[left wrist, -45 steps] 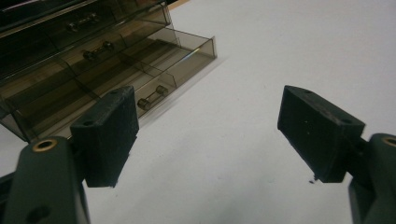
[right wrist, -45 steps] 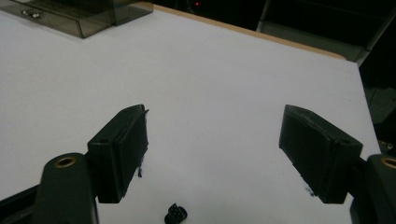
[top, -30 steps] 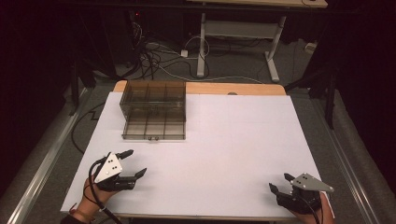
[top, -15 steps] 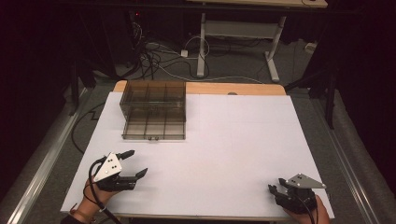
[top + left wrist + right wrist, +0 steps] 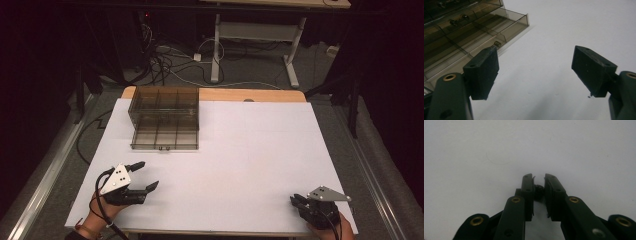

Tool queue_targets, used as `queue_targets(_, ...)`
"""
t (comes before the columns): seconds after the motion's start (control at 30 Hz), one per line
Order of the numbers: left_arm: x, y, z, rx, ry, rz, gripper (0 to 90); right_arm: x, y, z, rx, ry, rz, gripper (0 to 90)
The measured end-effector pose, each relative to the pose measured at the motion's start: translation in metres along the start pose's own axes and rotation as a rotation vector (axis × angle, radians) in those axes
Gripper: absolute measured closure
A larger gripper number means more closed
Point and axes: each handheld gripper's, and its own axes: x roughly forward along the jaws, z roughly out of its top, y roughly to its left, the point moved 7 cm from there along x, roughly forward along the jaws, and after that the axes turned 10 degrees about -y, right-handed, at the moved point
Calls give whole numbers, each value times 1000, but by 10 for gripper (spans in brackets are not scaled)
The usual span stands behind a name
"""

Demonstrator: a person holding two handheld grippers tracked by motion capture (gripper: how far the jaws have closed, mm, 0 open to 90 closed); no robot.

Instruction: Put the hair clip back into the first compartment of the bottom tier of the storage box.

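Note:
A smoky clear compartment box (image 5: 165, 117) stands at the back left of the white table (image 5: 260, 145). Its low front tray juts toward me and holds small metal parts (image 5: 459, 20). My left gripper (image 5: 149, 174) hovers near the front left, a short way in front of that box (image 5: 461, 35), jaws wide apart with nothing between them (image 5: 535, 70). At the front right edge, my right gripper (image 5: 295, 201) has its jaws nearly together. A small dark object (image 5: 539, 190) is pinched between them, just behind the right gripper's tips (image 5: 539, 178); what it is I cannot tell.
A wooden strip (image 5: 250, 95) runs along the table's far edge. Beyond it lie floor cables (image 5: 170, 60) and a white desk frame (image 5: 250, 35). Metal rails (image 5: 45, 175) flank the table on the left and right.
The right gripper's jaws have come together and it has drawn back toward the table's front edge. The left gripper has stayed where it was.

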Motion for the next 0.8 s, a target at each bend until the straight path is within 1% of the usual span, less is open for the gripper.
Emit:
queue_targets(0.03,0,0,0,-1,0,2,209,-1,0,1,6,-6,2,720)
queue_targets(0.07,0,0,0,-1,0,2,209,-1,-1,2,10,-11,-3,712)
queue_targets(0.17,0,0,0,3,3,3,209,-3,-2,3,7,-25,1,711)
queue_targets(0.2,0,0,-1,-2,2,0,208,-5,-3,5,21,-38,-8,701)
queue_targets(0.27,1,0,-1,3,5,1,208,-6,-6,6,32,-48,-17,694)
queue_targets(0.33,1,0,-1,-1,5,-1,208,-7,-7,5,37,-49,-20,687)
queue_targets(0.37,1,0,-1,-1,4,-2,208,-7,-8,6,34,-56,-17,675)
queue_targets(0.4,1,0,-1,3,7,-3,208,-7,-5,5,41,-47,4,650)
queue_targets(0.47,1,0,-1,2,7,-8,208,-5,-3,4,21,-34,18,638)
queue_targets(0.5,1,-1,-1,5,9,-9,207,-4,-2,3,25,-27,20,638)
queue_targets(0.63,1,-2,-1,7,12,-11,208,1,-1,0,30,-10,9,648)
queue_targets(0.67,1,-2,-1,7,12,-13,209,3,-2,0,14,-11,-4,694)
queue_targets(0.7,1,-2,-1,6,10,-13,209,3,-2,0,14,-11,-4,694)
queue_targets(0.73,1,-2,-1,9,11,-13,209,3,-3,0,22,-8,-8,756)
queue_targets(0.77,1,-2,-1,10,11,-13,209,2,-3,0,20,-7,-9,775)
queue_targets(0.8,1,-2,-1,8,10,-13,209,2,-3,0,20,-7,-9,775)
